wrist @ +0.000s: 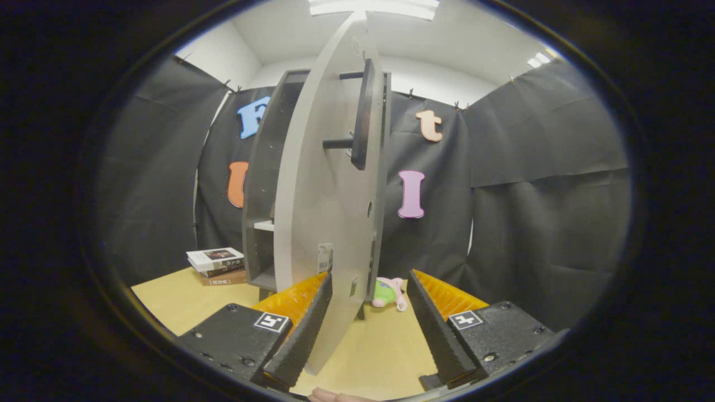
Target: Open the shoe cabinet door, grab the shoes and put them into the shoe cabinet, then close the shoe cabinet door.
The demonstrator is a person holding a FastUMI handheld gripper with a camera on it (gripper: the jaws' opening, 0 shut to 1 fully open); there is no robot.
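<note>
One cabinet door point(318, 212) ajar between spread-open claw point(368, 312) fingers; rigid, light, swings freely; best gripped at dark handle point(362, 114).

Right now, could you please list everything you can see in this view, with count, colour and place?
shoe cabinet: one, dark grey, standing on the table beyond the claw, a shelf visible inside.
cabinet door: one, light grey, swung open edge-on toward the camera, its lower edge between the fingers.
door handle: one, black bar, on the door's right face, high up.
books: a small stack, white and brown covers, on the table left of the cabinet.
plush toy: one, green and pink, on the table right of the door's foot.
table: one, light wood.
claw: one, fingers open, either side of the door.
hand: a sliver, below the fingers.
</note>
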